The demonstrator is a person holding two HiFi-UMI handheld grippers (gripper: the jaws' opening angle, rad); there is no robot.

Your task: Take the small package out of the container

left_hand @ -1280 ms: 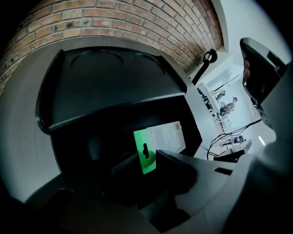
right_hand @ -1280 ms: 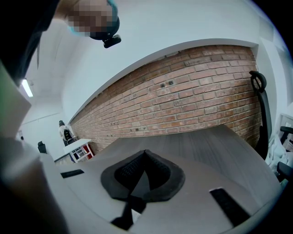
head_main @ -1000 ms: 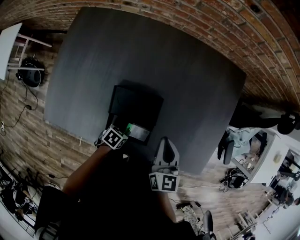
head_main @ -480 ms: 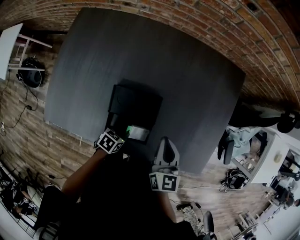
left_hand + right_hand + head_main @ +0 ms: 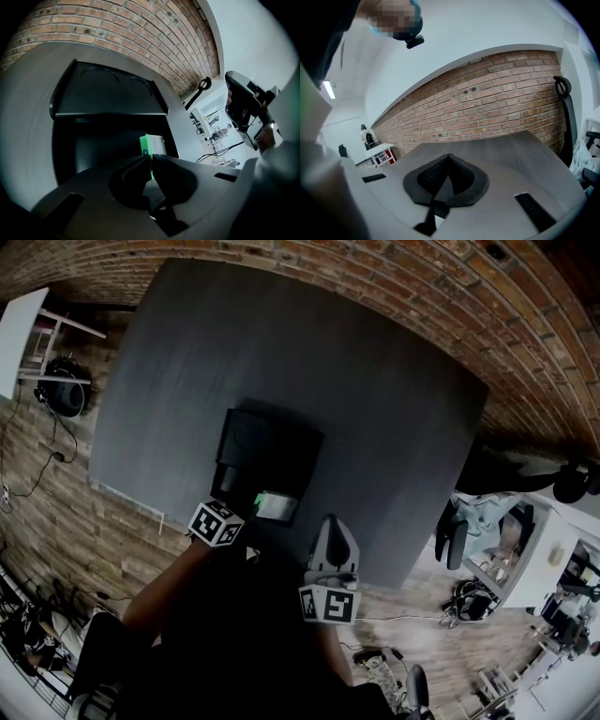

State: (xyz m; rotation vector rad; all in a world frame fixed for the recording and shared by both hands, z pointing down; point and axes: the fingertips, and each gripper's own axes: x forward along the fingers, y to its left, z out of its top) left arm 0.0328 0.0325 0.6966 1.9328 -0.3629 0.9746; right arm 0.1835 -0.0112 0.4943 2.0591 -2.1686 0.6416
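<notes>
Left gripper [image 5: 150, 161] rose slightly, fingers [image 5: 133, 169] just closing onto the small green package [image 5: 153, 142] edge; thin pinch could slip back into container [image 5: 110, 96]

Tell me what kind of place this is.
Probably an office or lab workspace: a large grey table beside a brick wall, wood-plank floor, and an office chair nearby.
</notes>
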